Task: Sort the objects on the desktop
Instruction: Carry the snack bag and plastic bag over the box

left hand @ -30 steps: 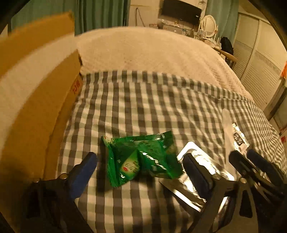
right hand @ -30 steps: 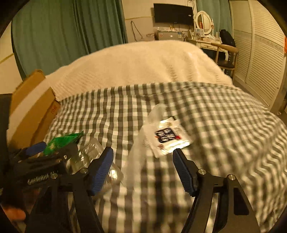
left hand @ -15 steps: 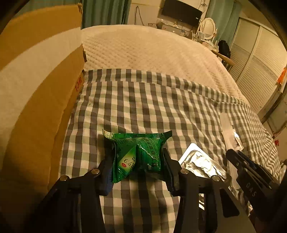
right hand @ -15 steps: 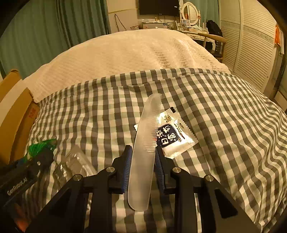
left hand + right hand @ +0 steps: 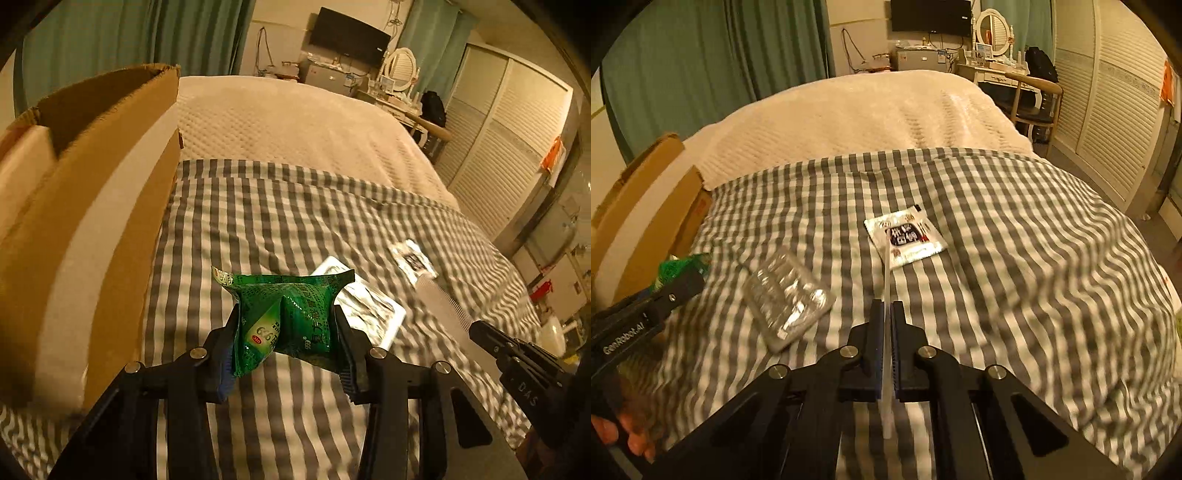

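My left gripper [image 5: 286,328] is shut on a green snack packet [image 5: 284,317] and holds it above the checked cloth [image 5: 258,221]. My right gripper [image 5: 887,325] is shut on a clear plastic comb [image 5: 886,273], held edge-on and lifted; the comb also shows in the left wrist view [image 5: 443,306]. A silver blister pack [image 5: 786,299] lies on the cloth left of the right gripper. A white sachet with dark print [image 5: 905,236] lies ahead of the comb. The open cardboard box [image 5: 74,206] stands at the left.
The checked cloth [image 5: 1015,240] lies over a bed with a cream blanket [image 5: 868,110] behind. A wooden chair [image 5: 1034,99], a dressing table and louvred wardrobe doors [image 5: 1108,110] stand at the back right. Green curtains hang at the back left.
Both grippers closed on their objects and lifted them: the left on the green packet, the right on the comb. The comb has turned from flat to edge-on.
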Tool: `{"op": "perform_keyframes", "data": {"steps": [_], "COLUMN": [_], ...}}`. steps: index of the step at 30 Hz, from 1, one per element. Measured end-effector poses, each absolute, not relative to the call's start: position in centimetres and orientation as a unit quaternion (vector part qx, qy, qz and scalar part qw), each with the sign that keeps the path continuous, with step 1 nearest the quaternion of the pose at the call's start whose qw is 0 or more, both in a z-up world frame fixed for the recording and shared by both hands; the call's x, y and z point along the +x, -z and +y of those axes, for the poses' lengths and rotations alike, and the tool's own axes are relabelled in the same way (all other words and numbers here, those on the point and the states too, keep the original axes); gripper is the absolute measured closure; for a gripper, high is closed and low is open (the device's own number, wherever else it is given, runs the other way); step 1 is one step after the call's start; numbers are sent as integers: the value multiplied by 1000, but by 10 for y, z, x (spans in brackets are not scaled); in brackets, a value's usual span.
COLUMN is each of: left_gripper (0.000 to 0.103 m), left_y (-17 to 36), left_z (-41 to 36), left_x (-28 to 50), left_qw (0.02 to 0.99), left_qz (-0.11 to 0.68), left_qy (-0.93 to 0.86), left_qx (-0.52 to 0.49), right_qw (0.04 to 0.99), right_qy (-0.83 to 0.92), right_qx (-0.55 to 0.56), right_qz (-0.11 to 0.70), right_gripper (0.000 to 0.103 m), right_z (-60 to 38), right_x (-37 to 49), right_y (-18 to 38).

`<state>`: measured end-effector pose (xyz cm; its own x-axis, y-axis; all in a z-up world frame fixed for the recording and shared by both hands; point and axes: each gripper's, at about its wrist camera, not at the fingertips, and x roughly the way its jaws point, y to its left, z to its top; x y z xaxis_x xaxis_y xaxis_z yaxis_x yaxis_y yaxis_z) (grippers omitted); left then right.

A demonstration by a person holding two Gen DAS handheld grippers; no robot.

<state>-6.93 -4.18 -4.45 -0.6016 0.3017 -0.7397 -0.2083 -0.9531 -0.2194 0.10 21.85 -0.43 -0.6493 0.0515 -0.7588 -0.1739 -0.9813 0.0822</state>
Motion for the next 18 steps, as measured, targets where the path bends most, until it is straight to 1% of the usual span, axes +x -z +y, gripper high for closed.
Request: {"op": "perform_keyframes", "data": {"steps": [4, 7, 13, 18], "left_gripper": [58, 58, 58, 58], "left_y": [15, -5, -53, -101], "left_z": [-38, -46, -67, -103], "left_x": [-39, -21, 6, 5], "left_qw": [158, 168, 164, 145], "left_qz": [-41, -47, -38, -50], "left_qy": [-902, -903, -916, -930], "left_qx": [-400, -392, -365, -335], "right_qw": [55, 49, 28, -6], "right_qy": [-907, -913, -933, -948], "right_qx": [-410, -399, -357, -319], "right_qz": [79, 62, 33, 14], "right_gripper": [100, 100, 100, 100], "right_z": [212, 202, 173, 134], "right_x": [31, 50, 78, 89], "right_y": [-18, -46, -122, -182]}}
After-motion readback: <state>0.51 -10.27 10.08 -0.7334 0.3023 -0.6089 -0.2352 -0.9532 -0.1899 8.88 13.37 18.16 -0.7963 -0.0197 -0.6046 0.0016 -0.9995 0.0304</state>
